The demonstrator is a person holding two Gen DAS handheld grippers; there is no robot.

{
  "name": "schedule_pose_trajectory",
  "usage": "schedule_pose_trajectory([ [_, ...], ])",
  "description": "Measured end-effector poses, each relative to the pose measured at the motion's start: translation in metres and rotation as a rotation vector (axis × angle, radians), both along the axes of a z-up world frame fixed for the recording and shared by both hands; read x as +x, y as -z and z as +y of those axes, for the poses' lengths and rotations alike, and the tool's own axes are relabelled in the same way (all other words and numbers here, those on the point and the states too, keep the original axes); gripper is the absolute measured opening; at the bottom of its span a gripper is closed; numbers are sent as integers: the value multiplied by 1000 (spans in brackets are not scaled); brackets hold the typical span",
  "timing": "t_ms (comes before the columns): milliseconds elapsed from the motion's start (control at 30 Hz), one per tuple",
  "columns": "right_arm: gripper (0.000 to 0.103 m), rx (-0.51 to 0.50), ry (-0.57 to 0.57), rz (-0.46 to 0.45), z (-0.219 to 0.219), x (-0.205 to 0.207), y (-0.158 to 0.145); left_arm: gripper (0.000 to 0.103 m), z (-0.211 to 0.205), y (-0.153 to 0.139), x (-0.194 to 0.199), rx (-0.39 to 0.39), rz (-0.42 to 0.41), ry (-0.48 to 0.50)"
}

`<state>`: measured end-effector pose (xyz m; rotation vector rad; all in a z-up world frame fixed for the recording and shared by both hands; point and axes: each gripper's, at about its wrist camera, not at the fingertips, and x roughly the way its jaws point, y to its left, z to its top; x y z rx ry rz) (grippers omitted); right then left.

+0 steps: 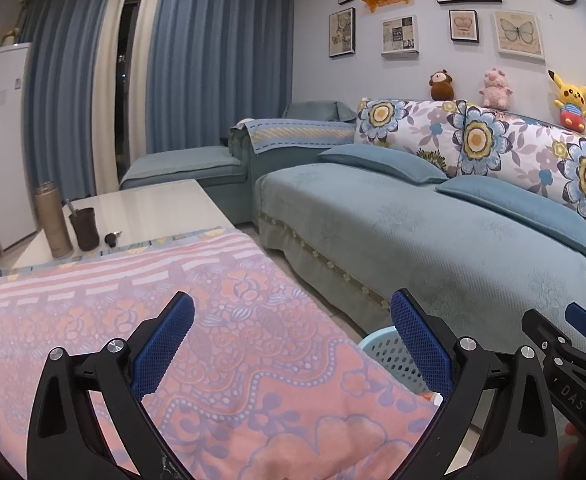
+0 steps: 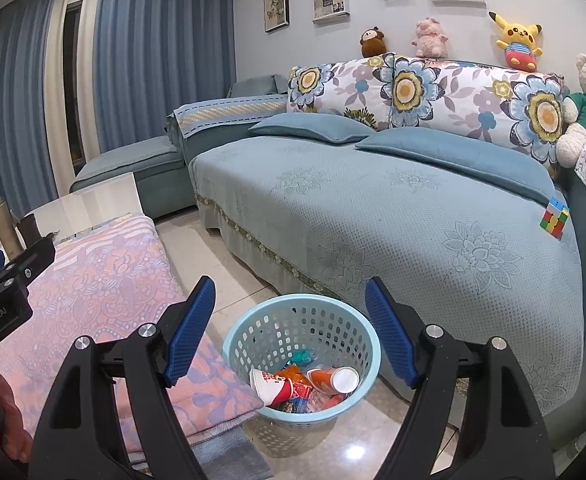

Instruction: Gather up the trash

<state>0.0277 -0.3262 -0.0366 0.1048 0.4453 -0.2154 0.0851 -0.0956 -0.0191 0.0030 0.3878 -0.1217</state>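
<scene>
Left wrist view.
- My left gripper (image 1: 293,344): jaws released, spread wide, nothing between them. Beneath them, only the pink patterned cloth (image 1: 213,340) over the table, filling the lower half of the frame.
- Basket (image 1: 389,350): a pale blue rim, lower right of centre, half hidden behind my right-hand blue pad, just off the cloth's edge.
- My right gripper, seen from the side: far lower right edge of the frame.
- No loose trash visible on the cloth. Cups and keys stand at mid left, on the bare tabletop beyond.

Right wrist view.
- My right gripper (image 2: 291,332): jaws released, wide apart, empty.
- Basket (image 2: 253,320): on the floor, lower centre of the frame, directly between and below my jaws, beside the sofa (image 2: 373,216).
- Trash (image 2: 305,380): a paper cup and an orange can lying on their sides among wrappers in the basket's bottom.
- Judgement: the right hand is nearer the basket; the trash in sight is already collected.
</scene>
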Motion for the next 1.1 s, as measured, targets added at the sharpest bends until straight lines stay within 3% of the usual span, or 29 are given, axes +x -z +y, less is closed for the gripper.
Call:
schedule_pose_trajectory([
  [1100, 74, -34, -34, 3, 9, 2, -2, 95, 5, 1, 2, -3, 2, 17],
])
